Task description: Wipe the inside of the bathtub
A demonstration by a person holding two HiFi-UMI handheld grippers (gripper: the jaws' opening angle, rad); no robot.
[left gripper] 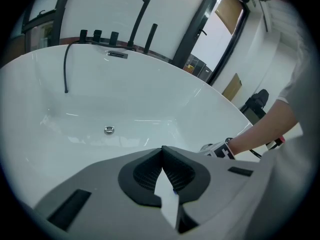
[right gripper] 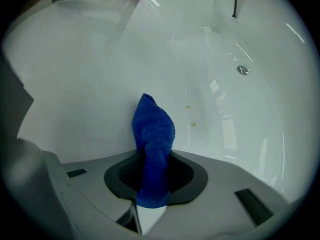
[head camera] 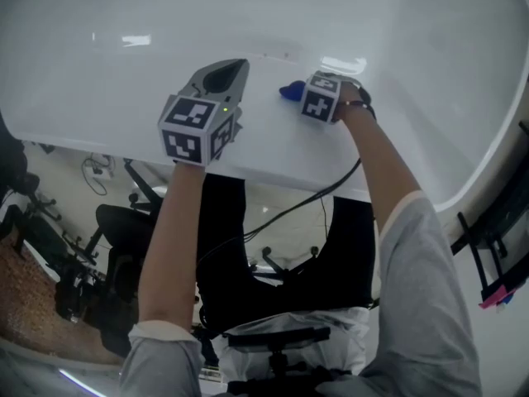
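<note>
The white bathtub (head camera: 347,23) fills the top of the head view, its near rim (head camera: 273,160) under both hands. My right gripper (head camera: 307,88) is shut on a blue cloth (right gripper: 152,139), which sticks out past the jaws toward the tub's inner wall (right gripper: 90,74); a bit of the cloth (head camera: 290,91) shows in the head view. Small brown spots (right gripper: 190,115) mark the tub surface near it. My left gripper (head camera: 227,74) hovers over the rim, jaws shut with nothing in them (left gripper: 162,160). The drain (left gripper: 109,130) lies at the tub's bottom.
Black tap fittings and a hand-shower hose (left gripper: 100,39) stand on the tub's far rim. A black office chair (head camera: 124,238) and cables are on the floor behind the near rim. A black frame (head camera: 488,238) stands at the right.
</note>
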